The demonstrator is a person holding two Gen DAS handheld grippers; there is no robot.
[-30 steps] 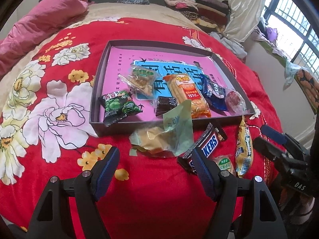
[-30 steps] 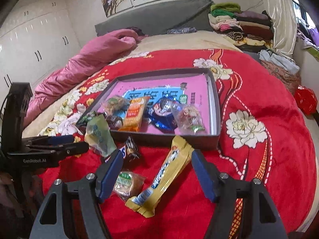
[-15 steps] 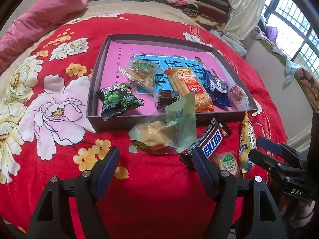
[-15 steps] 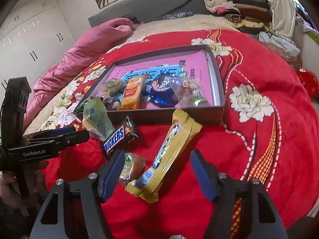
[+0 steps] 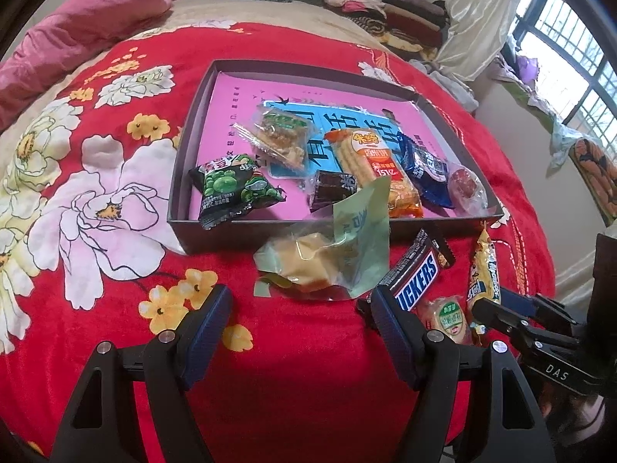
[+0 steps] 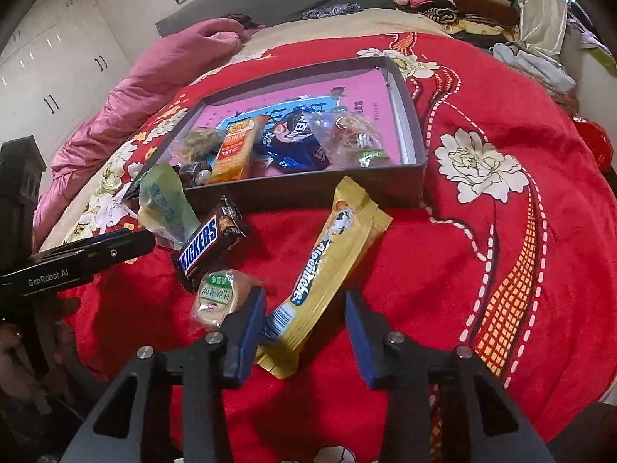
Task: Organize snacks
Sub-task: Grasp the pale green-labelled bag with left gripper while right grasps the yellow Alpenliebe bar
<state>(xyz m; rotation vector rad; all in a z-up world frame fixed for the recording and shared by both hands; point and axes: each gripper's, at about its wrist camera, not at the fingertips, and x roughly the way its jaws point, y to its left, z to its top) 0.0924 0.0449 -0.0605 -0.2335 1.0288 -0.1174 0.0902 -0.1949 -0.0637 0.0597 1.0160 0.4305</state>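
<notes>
While the right gripper (image 6: 304, 322) closes its jaws, the yellow candy stick (image 6: 327, 270) lies between them on the red blanket (image 6: 482, 262); the left pad looks to be at the wrapper's edge, the right pad clear of it. Left gripper (image 5: 297, 320) stands wide open, holding nothing. From the stick, the Snickers bar (image 6: 208, 243) lies at 9 o'clock, the round cake (image 6: 219, 299) at 8 o'clock, the tray (image 6: 408, 123) of snacks at 12 o'clock.

Red floral blanket (image 5: 115, 200), pink quilt (image 6: 154, 77), folded clothes pile (image 5: 378, 11), white wardrobe (image 6: 50, 58)
</notes>
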